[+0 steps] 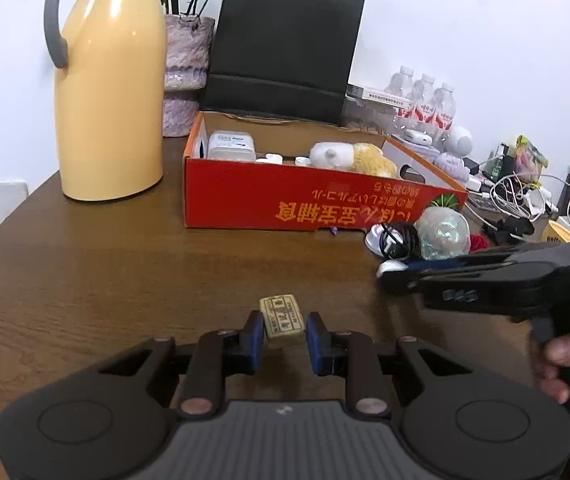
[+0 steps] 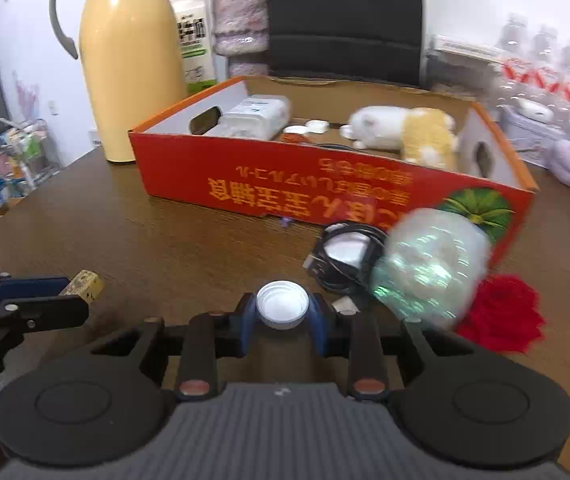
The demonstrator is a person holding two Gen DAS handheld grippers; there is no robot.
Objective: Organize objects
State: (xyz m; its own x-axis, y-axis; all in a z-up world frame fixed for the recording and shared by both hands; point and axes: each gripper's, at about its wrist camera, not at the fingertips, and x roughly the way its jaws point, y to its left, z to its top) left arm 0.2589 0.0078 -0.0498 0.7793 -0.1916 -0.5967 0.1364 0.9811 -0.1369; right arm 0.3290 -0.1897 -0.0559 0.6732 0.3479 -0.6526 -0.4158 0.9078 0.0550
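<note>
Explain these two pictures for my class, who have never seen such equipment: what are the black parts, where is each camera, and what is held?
No robot here: a person carries two hand-held grippers, each with a camera looking along its fingers. The left camera shows the left hand-held gripper clamping a small tan block. The right camera shows the right hand-held gripper clamping a white bottle cap. Both are above a brown wooden table. Behind stands an open red cardboard box holding a plush toy, beside a yellow jug.

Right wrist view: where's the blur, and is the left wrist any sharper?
Right wrist view: motion smear on the clear plastic ball and water bottles; held white cap stays sharp. Left wrist view: crisp on the red box, only the right tool blurred.
</note>
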